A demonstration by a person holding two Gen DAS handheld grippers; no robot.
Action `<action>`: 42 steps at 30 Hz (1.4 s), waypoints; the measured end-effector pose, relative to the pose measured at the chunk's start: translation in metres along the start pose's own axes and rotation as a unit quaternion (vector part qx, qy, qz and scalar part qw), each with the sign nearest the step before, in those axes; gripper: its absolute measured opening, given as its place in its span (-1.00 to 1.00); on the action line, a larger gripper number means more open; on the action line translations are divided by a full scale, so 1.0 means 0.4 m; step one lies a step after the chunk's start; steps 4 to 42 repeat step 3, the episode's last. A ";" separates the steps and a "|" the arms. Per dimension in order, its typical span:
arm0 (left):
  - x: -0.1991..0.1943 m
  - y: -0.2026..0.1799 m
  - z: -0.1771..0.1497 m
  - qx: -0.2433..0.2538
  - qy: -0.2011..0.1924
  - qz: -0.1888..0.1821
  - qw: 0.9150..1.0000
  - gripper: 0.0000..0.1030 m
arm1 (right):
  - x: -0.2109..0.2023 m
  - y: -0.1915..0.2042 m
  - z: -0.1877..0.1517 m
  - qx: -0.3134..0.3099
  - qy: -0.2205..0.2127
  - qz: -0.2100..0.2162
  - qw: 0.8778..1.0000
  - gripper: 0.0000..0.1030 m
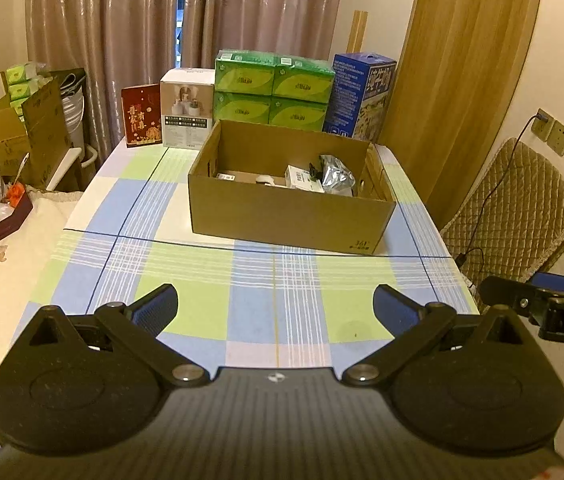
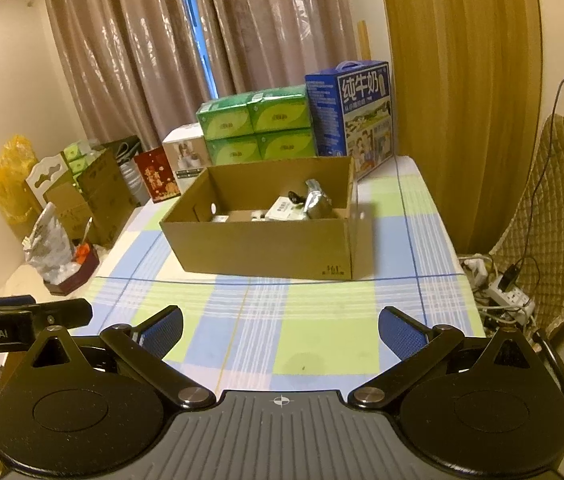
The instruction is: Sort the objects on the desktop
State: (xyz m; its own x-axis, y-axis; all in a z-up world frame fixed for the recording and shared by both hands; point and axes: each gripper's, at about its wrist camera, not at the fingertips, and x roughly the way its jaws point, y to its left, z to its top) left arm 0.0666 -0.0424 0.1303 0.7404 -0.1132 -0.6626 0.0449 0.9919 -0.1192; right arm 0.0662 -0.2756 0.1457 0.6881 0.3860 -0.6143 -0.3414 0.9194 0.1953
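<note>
An open cardboard box [image 1: 282, 216] stands on the checked tablecloth [image 1: 241, 312]; it also shows in the right wrist view [image 2: 265, 248]. Inside lie a silver foil pouch [image 1: 336, 174] [image 2: 316, 198], a small white carton [image 1: 302, 178] [image 2: 284, 210] and other small items. My left gripper [image 1: 275, 306] is open and empty, held above the near part of the table. My right gripper [image 2: 279, 330] is open and empty, beside the left one, and part of it shows in the left wrist view [image 1: 538, 308].
Behind the box stand green tissue packs [image 1: 271, 90], a blue milk carton [image 1: 362, 94], a white product box [image 1: 187, 108] and a red card [image 1: 141, 116]. A padded chair [image 1: 518, 208] with cables is at the right. Cardboard boxes and bags [image 1: 29, 136] crowd the left.
</note>
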 end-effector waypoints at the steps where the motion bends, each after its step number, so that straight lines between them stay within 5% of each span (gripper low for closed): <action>1: -0.002 0.000 -0.002 0.001 -0.003 -0.002 1.000 0.98 | 0.000 0.002 -0.001 0.000 0.001 0.000 1.000 0.96; 42: -0.006 0.001 -0.005 0.001 -0.009 -0.004 1.000 0.98 | -0.001 0.004 -0.005 -0.002 0.001 0.000 1.000 0.96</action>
